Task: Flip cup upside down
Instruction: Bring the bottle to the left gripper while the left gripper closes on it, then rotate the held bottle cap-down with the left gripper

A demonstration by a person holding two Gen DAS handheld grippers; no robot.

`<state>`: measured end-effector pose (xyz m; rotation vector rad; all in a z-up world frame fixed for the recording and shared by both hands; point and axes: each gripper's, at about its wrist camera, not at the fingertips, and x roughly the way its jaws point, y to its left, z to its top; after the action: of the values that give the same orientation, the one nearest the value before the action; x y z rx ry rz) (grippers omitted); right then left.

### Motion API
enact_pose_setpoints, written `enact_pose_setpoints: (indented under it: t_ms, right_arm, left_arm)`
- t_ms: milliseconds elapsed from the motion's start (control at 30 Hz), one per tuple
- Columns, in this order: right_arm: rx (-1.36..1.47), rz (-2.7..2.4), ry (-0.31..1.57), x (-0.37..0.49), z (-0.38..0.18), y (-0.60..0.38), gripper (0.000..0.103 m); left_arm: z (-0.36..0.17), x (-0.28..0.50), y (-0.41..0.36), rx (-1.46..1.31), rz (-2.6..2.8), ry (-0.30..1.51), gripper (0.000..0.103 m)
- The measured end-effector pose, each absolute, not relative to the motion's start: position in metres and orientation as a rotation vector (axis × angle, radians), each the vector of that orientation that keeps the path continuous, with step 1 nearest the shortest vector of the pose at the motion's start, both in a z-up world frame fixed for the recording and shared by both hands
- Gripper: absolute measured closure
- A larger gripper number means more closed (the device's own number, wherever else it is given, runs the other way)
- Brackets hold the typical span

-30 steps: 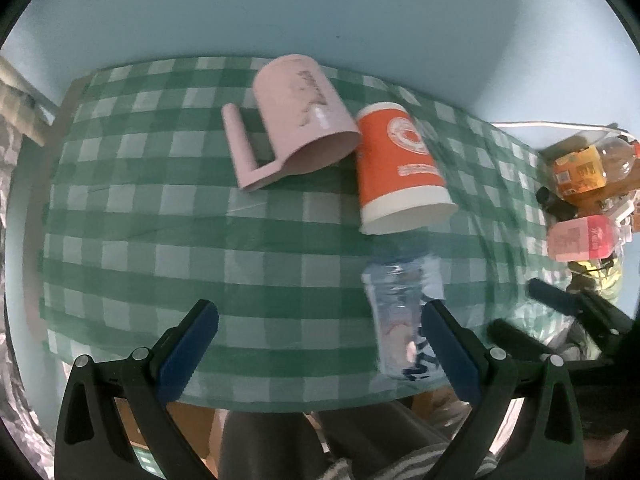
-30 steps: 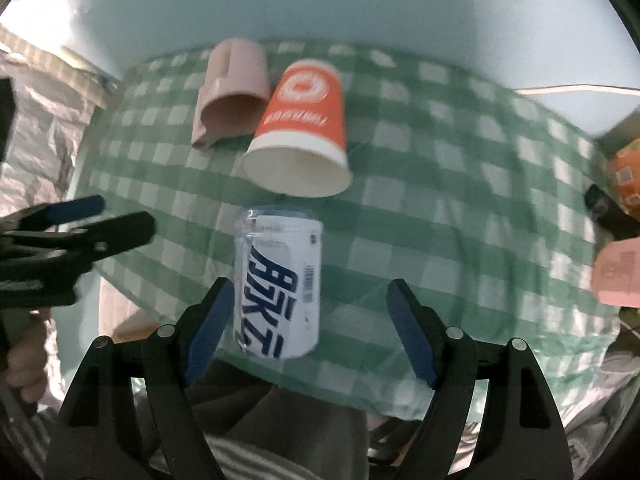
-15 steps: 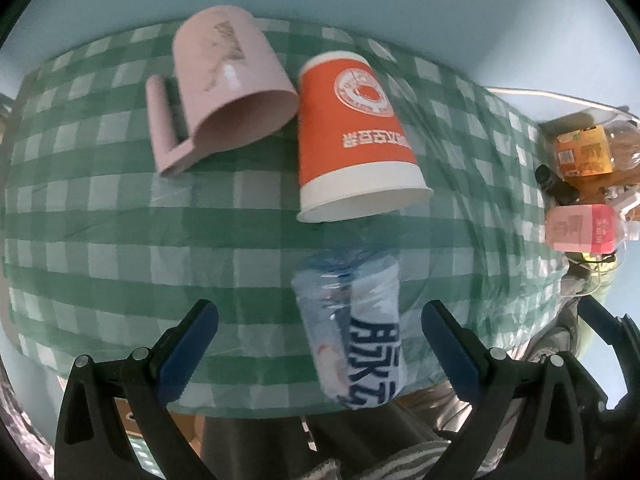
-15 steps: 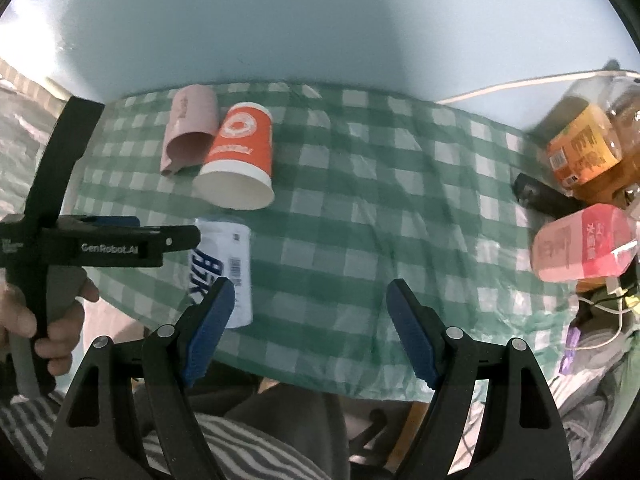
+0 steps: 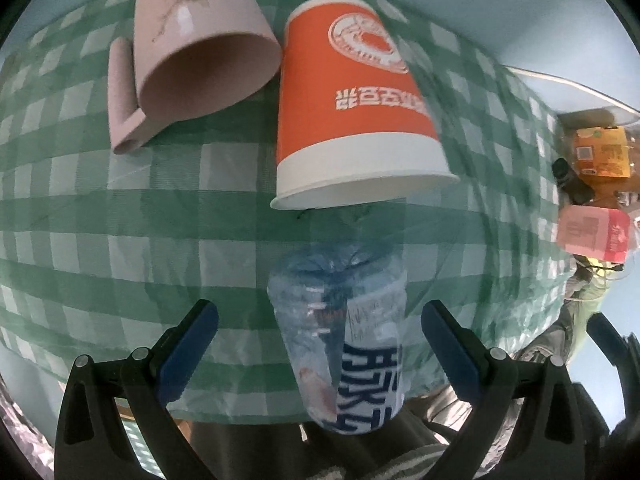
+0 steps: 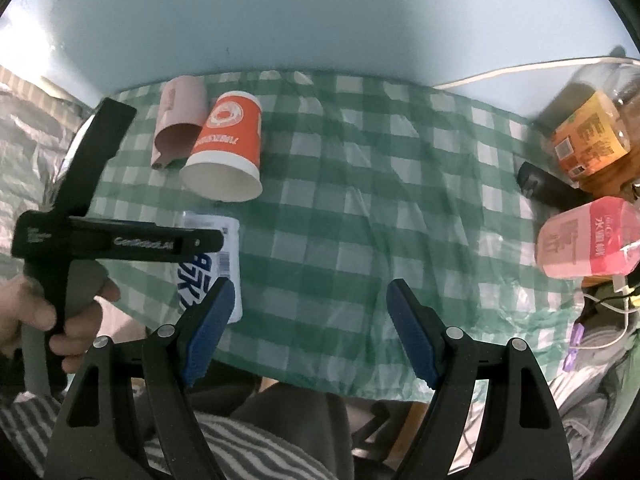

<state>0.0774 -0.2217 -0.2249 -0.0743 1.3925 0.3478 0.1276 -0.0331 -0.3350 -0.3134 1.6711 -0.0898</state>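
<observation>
1. Both tongs I steer stand spread: left tongs (image 5: 319, 334) flank the lying clear cup (image 5: 340, 344), untouched; right tongs (image 6: 308, 320) hover empty.
2. Orange cup (image 5: 356, 100) and pink mug (image 5: 196, 40) lie far on the tabletop (image 6: 360, 200).

left gripper (image 5: 319, 340): advanced toward clear bottle (image 5: 340, 340), now between its spread fingers | orange cup (image 5: 356, 108), pink mug (image 5: 192, 44): nearer | right gripper (image 6: 308, 330): withdrawn rightward, bottle outside fingers
</observation>
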Motion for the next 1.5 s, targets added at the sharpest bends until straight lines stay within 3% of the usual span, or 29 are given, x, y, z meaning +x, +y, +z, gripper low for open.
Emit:
enact_pose_setpoints:
  t_ms: [333,433,467,733,967,1267,1500]
  right_arm:
    - [-0.073,0.321,1.407,0.071,-0.228,-0.234,0.024]
    - [-0.065,0.314,1.41,0.07,-0.228,-0.237,0.024]
    - [-0.061,0.312,1.411,0.07,-0.228,-0.238,0.024]
    - [-0.057,0.316,1.415,0.069,-0.228,-0.236,0.024]
    - [-0.062,0.329,1.424,0.066,-0.23,-0.229,0.024]
    - [-0.099,0.338,1.447,0.056,-0.234,-0.223,0.024]
    - [-0.119,0.329,1.495,0.037,-0.245,-0.227,0.024]
  left_arm:
    - [-0.348,0.137,-0.041,-0.282,-0.078,1.692,0.001]
    - [-0.351,0.139,-0.042,-0.292,-0.096,1.705,0.019]
    - [-0.353,0.139,-0.042,-0.298,-0.109,1.712,0.03]
    - [-0.314,0.128,-0.039,-0.256,-0.12,1.574,0.029]
    - [-0.262,0.115,-0.039,-0.113,-0.098,1.305,0.029]
    - [-0.246,0.097,-0.041,-0.023,-0.116,0.941,0.029]
    - [-0.262,0.08,-0.044,-0.054,-0.152,0.87,0.029]
